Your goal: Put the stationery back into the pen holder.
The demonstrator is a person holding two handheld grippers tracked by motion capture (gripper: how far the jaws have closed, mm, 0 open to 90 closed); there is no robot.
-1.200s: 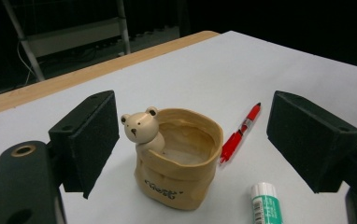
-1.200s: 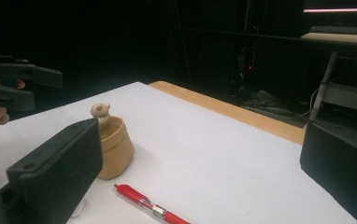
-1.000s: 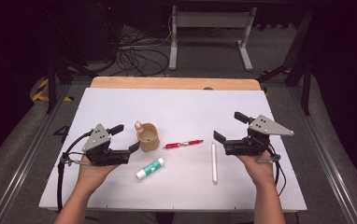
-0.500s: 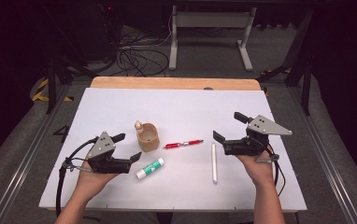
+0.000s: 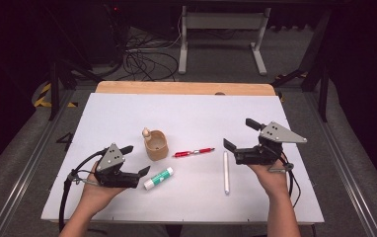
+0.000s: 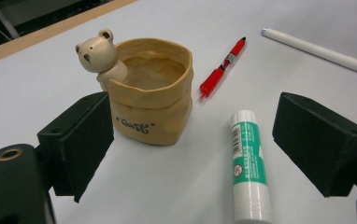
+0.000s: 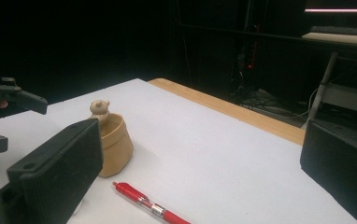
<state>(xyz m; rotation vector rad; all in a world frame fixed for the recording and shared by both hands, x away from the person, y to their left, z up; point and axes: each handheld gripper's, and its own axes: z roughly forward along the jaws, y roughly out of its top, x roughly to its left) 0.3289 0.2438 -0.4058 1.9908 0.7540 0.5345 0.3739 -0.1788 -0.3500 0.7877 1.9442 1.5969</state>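
Note:
A tan bag-shaped cup with a small bear on its rim (image 5: 156,144) (image 6: 151,107) (image 7: 113,144) stands left of centre on the white table top (image 5: 191,111). A red pen (image 5: 193,152) (image 6: 218,74) (image 7: 151,207) lies to its right. A green-and-white glue stick (image 5: 158,178) (image 6: 249,168) lies in front of the cup. A white marker (image 5: 226,172) (image 6: 314,49) lies farther right. My left gripper (image 5: 136,159) (image 6: 200,140) is open just left of the glue stick, aimed at the cup. My right gripper (image 5: 239,133) (image 7: 200,170) is open beside the marker, holding nothing.
A wooden strip (image 5: 184,88) runs along the table's far edge. Beyond it are floor cables (image 5: 142,59) and a grey desk frame (image 5: 221,29). Metal rails (image 5: 28,163) flank the table. In the right gripper view, the left gripper (image 7: 3,112) shows at far left.
My left gripper has drawn back toward the table's near edge and now sits close to the glue stick. The right gripper has barely moved. The objects lie as before.

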